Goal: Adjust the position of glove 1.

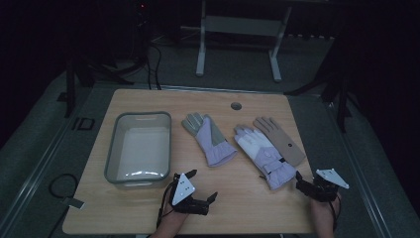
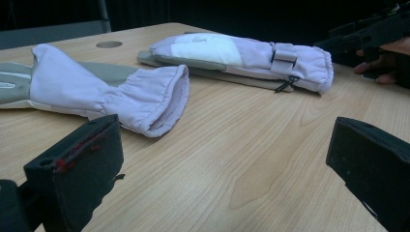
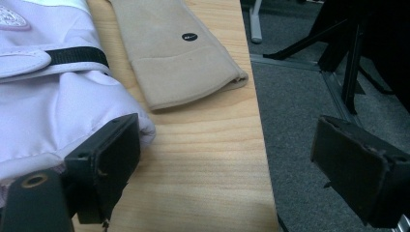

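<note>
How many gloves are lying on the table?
3. A lilac and grey glove lies beside the grey tub; a lilac and white glove lies near the right gripper, partly over a tan glove. More could hide underneath.

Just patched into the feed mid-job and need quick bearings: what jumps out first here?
Three gloves lie in a row across the wooden table: a lilac and grey glove in the middle, a lilac and white glove to its right, partly overlapping a tan glove. An empty grey bin sits at the left. The left gripper and the right gripper wait at the near edge, jaws open.
</note>
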